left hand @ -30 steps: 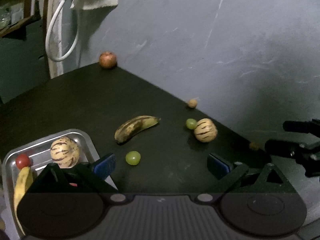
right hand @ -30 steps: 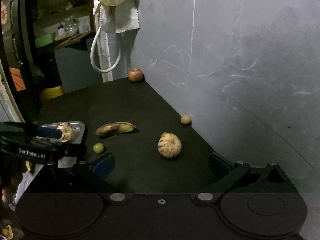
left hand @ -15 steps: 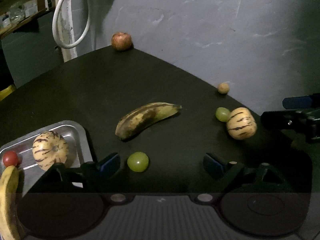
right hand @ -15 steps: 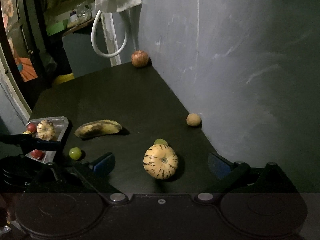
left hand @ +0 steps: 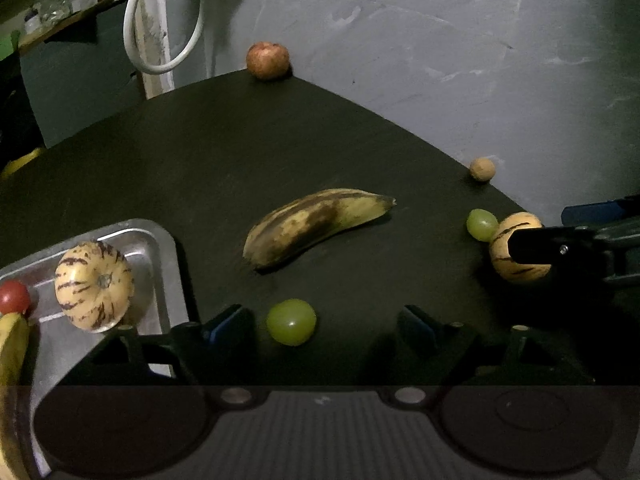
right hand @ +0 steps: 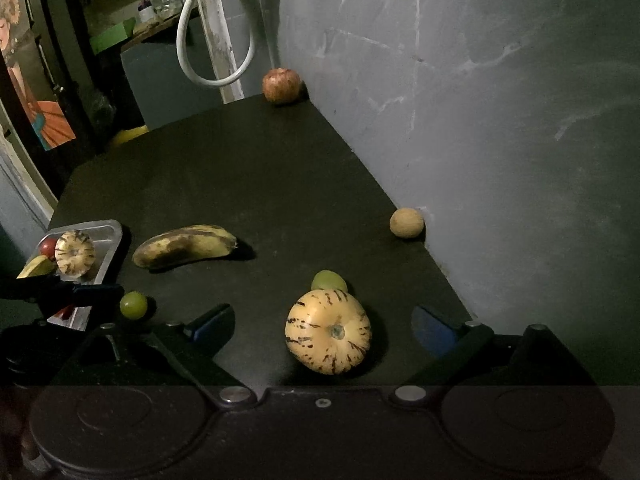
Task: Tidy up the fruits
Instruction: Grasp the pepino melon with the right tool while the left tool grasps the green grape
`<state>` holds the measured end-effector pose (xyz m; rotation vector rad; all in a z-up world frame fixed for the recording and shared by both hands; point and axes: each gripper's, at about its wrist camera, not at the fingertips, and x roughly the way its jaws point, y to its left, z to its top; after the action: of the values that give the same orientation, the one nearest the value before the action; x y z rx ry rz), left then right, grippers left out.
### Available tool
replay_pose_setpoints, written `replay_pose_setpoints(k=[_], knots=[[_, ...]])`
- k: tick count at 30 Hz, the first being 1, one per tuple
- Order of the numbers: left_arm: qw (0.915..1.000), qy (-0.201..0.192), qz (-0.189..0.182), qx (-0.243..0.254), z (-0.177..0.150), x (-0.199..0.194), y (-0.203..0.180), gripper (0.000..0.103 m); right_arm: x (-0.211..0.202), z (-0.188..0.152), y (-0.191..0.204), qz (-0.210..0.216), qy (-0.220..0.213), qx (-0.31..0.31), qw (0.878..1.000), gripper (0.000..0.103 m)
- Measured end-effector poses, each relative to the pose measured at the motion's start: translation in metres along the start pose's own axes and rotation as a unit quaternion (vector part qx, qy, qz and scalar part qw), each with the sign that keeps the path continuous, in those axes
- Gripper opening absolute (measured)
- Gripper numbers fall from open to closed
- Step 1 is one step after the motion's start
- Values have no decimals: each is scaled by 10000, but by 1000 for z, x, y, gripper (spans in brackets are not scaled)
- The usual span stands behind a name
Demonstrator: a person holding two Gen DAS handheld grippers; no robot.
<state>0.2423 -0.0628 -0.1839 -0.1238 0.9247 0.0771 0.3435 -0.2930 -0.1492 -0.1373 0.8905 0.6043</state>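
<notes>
A green grape (left hand: pixel 291 322) lies on the black table between the fingers of my left gripper (left hand: pixel 324 326). Its jaws are closing and the pads are still clear of the grape. My right gripper (right hand: pixel 322 324) straddles a striped yellow melon (right hand: pixel 328 332), jaws closing slightly, pads apart from it. A second grape (right hand: pixel 328 280) sits just behind that melon. A spotted banana (left hand: pixel 316 224) lies mid-table. The metal tray (left hand: pixel 160 248) at the left holds another striped melon (left hand: pixel 94 286), a red tomato (left hand: pixel 14 296) and a banana (left hand: pixel 10 360).
A reddish apple (left hand: pixel 267 60) rests at the table's far corner against the grey wall. A small tan fruit (left hand: pixel 482 168) sits by the wall edge. A white hose loop (right hand: pixel 216 60) hangs behind the table. The table drops off at the left side.
Both grippers came down and forward. The grape now sits between the left fingers and the melon between the right fingers. The left jaws have narrowed.
</notes>
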Motion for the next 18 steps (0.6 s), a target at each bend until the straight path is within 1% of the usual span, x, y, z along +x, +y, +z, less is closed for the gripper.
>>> replay_pose_setpoints(k=[2,4,7,8,9,12,18], knots=[[10000,-27,23,15,0,1,0,85,3,0,0,0,22,-6,10000,93],[10000,-62,50,-18,0,2,1,81,5,-1,-1,2,53,-3,10000,91],[9999,-73,70,-18,3,2,1,70,7,-1,-2,-3,70,-16,10000,88],[9999,-65,78,-4,4,2,1,64,7,-1,-1,-1,77,-23,10000,87],[9999,-51,88,6,6,2,1,61,8,-2,-1,0,83,-34,10000,87],[9999,-7,126,-22,6,1,2,56,11,-1,1,-4,106,-83,9999,86],[9999,2,159,-28,2,-3,3,54,17,-2,3,-13,168,-142,9998,84]])
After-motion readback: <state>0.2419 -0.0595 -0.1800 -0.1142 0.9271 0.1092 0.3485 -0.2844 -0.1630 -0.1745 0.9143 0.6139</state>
